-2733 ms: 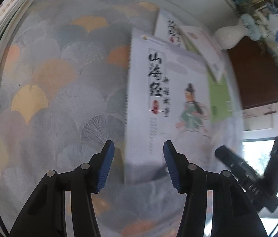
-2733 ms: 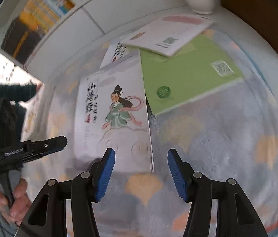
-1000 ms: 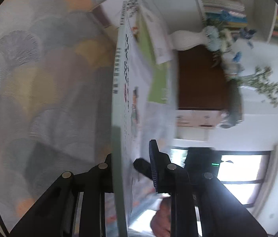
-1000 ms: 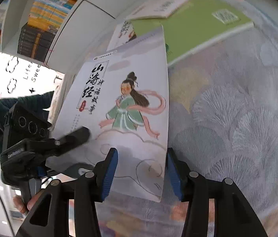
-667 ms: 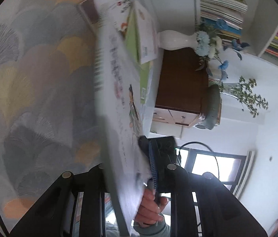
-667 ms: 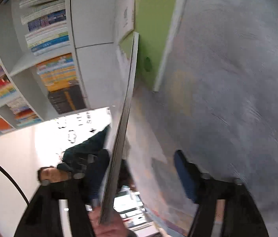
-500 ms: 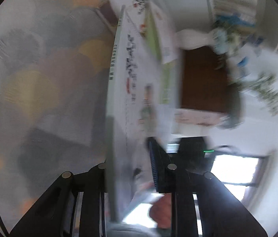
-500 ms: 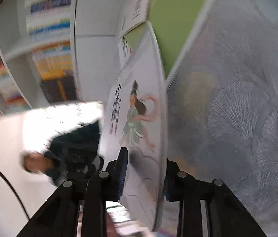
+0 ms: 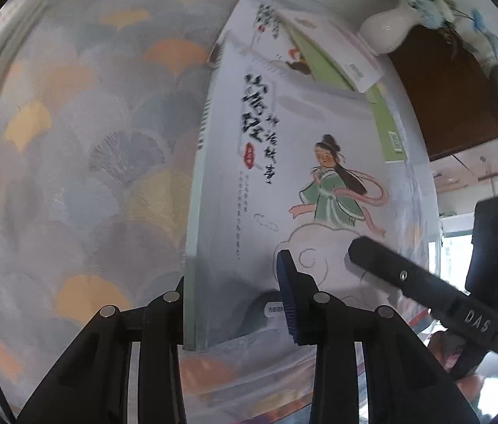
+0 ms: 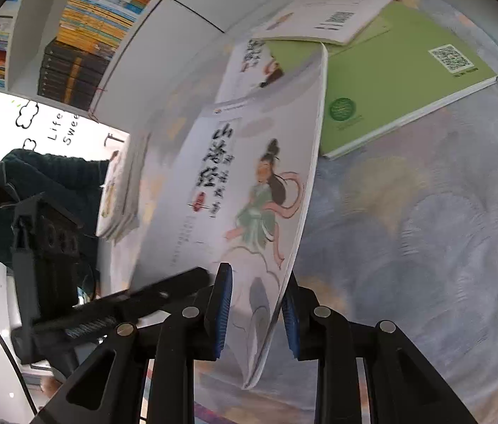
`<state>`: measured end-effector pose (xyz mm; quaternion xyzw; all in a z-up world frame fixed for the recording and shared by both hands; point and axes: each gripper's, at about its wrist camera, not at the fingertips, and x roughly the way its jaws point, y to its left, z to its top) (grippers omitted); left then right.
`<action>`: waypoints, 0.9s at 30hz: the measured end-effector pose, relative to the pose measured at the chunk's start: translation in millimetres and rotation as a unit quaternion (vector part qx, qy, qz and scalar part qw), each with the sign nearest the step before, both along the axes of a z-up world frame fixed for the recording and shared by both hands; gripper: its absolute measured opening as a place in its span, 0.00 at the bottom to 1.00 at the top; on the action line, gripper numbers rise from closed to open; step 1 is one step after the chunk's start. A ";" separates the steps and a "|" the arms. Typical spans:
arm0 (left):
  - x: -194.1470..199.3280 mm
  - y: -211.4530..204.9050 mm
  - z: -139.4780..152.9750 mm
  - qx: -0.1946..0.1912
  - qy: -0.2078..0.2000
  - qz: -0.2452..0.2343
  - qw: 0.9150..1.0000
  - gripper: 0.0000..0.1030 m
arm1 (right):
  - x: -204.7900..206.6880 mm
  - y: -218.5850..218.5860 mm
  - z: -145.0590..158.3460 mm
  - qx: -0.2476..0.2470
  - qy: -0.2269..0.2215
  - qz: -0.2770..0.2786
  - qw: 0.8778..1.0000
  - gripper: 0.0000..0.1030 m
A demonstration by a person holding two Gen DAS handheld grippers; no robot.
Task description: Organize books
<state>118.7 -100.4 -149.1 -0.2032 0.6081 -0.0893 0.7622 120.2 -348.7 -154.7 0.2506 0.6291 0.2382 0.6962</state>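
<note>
A grey-white book with a green-robed figure on its cover [image 9: 284, 176] is lifted at a tilt above the fan-patterned tablecloth [image 9: 90, 141]. My right gripper [image 10: 258, 282] is shut on the near right edge of the book [image 10: 249, 176], and the cover bows between its blue pads. My left gripper [image 9: 231, 275] has the spine side between its jaws, which are opening. Its right pad [image 9: 286, 296] stands just off the cover and the left pad is hidden behind the spine. Each gripper shows in the other's view, the right gripper [image 9: 425, 289] and the left gripper [image 10: 125, 304].
A green book [image 10: 401, 81], a white booklet [image 10: 337, 10] on it and another book [image 10: 249, 60] lie at the far side. A book stack [image 10: 122, 194] sits at the left edge. White vase [image 9: 386, 24], brown cabinet [image 9: 454, 95], bookshelf [image 10: 90, 35], person [image 10: 37, 183].
The book has swung from nearly edge-on to cover facing both cameras. My right gripper has closed on its edge. My left jaws have widened around the spine.
</note>
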 end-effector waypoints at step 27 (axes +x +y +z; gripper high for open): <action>-10.7 155.8 34.0 0.003 -0.072 0.047 0.996 0.28 | 11.6 179.0 43.3 -0.037 -0.073 0.063 0.995 0.29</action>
